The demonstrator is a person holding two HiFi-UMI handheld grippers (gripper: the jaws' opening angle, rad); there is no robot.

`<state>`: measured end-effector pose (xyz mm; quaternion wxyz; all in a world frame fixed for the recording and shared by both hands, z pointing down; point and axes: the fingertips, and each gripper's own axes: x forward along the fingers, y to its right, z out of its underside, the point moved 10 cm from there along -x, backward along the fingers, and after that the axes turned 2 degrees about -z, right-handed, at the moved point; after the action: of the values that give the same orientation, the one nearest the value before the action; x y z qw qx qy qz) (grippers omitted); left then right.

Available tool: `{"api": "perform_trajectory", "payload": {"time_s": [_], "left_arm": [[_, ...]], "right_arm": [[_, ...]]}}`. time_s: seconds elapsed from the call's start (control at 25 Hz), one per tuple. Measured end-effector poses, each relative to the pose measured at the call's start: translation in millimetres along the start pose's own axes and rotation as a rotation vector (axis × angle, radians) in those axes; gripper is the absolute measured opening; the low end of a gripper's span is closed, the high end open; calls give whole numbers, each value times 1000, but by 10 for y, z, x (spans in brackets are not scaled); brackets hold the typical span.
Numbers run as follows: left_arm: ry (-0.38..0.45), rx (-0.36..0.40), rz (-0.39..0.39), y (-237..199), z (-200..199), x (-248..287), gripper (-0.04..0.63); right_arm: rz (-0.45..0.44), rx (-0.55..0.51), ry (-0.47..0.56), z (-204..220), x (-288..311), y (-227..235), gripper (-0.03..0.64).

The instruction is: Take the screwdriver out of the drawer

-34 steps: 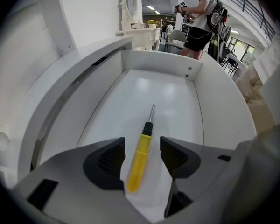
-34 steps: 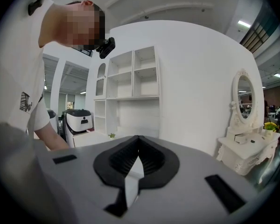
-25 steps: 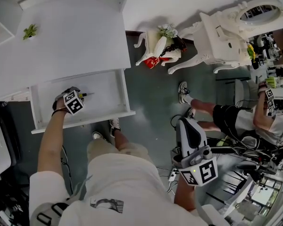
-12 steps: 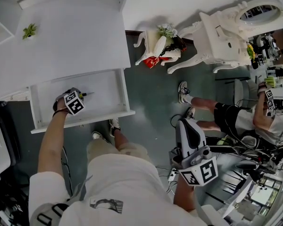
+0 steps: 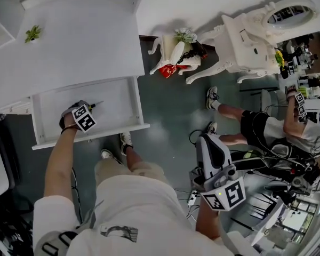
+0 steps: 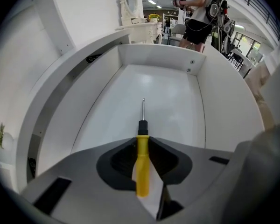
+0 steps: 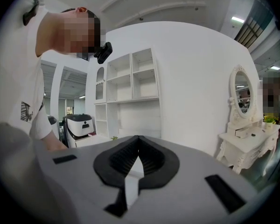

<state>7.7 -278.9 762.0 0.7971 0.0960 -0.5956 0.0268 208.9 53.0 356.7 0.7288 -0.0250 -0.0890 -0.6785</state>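
The screwdriver has a yellow handle, a black collar and a thin steel shaft, and lies in the open white drawer. My left gripper points steeply down into the drawer. Its jaws have just been closing, and their tips now press on the yellow handle from both sides. In the head view that gripper is in the drawer, with the screwdriver tip poking out to the right. My right gripper hangs by my right side, far from the drawer. It is shut with nothing in it.
The drawer belongs to a white desk with a small green plant on top. A white ornate dressing table and a stool stand across the grey floor. Another person sits at the right. White shelves line the far wall.
The head view has shifted slightly. My left gripper stays in the drawer over the screwdriver and my right gripper hangs in the same place.
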Motion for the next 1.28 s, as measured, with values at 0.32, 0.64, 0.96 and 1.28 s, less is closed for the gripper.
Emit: {"api": "perform_trajectory", "payload": {"time_s": [0.32,0.64,0.96,1.28], "left_arm": [[62,-77,-90,-80,33,-215,86],[166,-168,-181,-83,37,-701,86],[290,-272,-263,3,150,-1212,86],[380,-402,-371,88,103,-1737,86]], "right_arm": [[-20,-14,-4,6,-111,-92,9],[-115,-3,26,-29,2,-228,9],[-225,6,58,-14,216,-451,9],[-345,-20,101,-136,380,-400,9]]}}
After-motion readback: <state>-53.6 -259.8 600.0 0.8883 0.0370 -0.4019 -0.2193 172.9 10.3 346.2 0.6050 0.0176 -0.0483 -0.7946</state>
